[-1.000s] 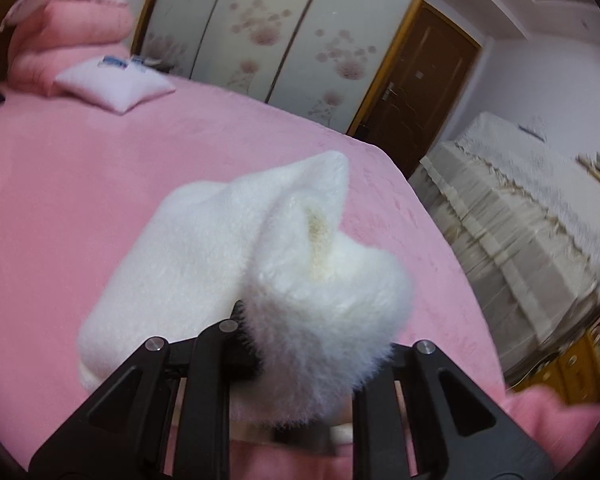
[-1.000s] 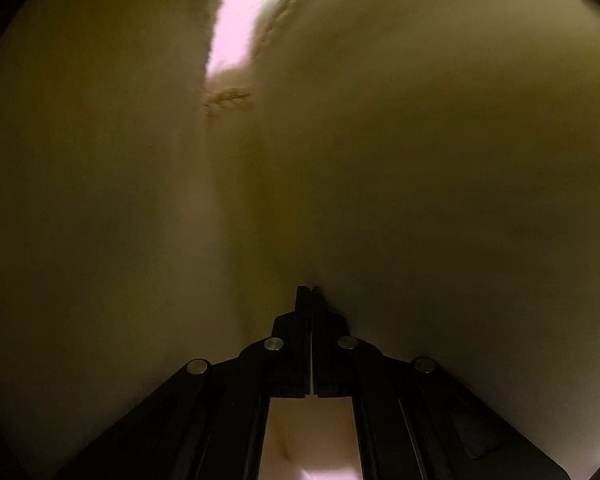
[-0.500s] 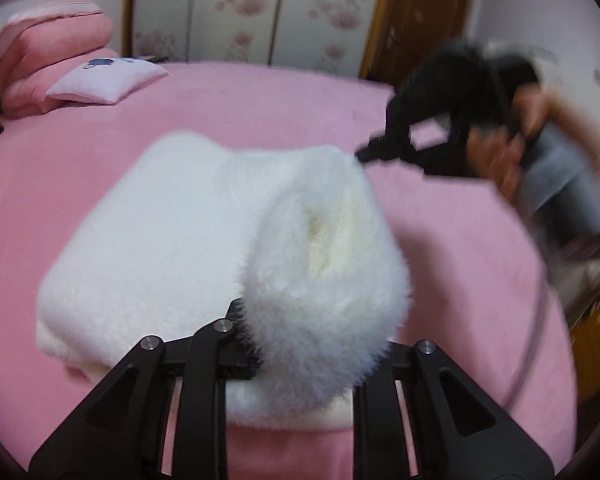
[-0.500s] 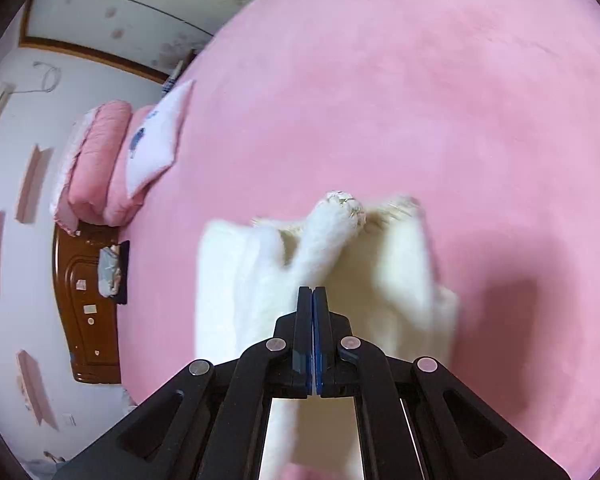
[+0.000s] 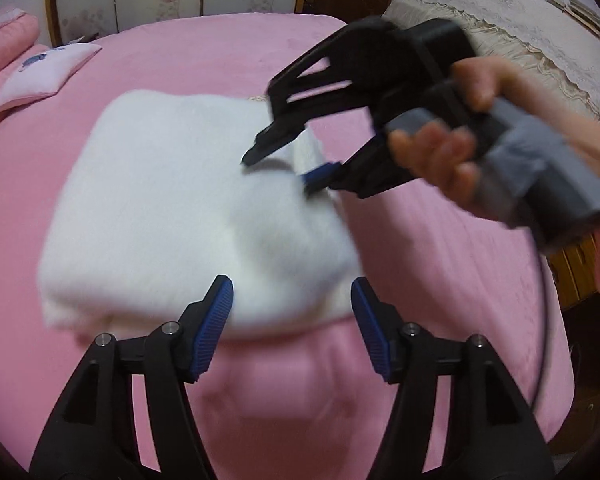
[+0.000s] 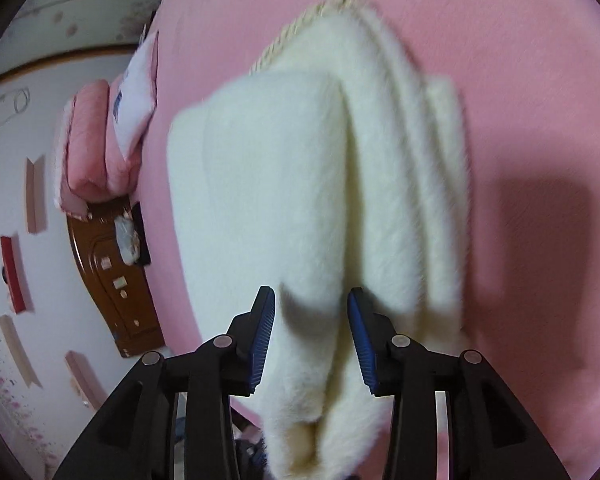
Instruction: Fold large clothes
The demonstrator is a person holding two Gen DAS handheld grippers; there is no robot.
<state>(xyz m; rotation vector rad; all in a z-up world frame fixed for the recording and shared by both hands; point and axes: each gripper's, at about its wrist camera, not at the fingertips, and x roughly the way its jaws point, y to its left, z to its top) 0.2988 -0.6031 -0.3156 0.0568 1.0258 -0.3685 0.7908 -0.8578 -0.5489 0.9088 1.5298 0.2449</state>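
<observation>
Fluffy white garment [image 5: 172,200] lies folded in a thick stack on the pink bed [image 5: 204,56], its layered edges showing in the right wrist view and a braided trim at its far corner. No container appears in either view. Pink bedding [image 6: 88,148] is piled at the head of the bed, with a small pillow [image 5: 40,76] leaning on it. Left gripper [image 5: 292,312] hovers at the near edge of the stack, jaws opening, pads clear of the cloth. Right gripper [image 6: 311,332], held in a hand [image 5: 452,148], has its jaws opening astride a fold, blue pads not pressing it.
</observation>
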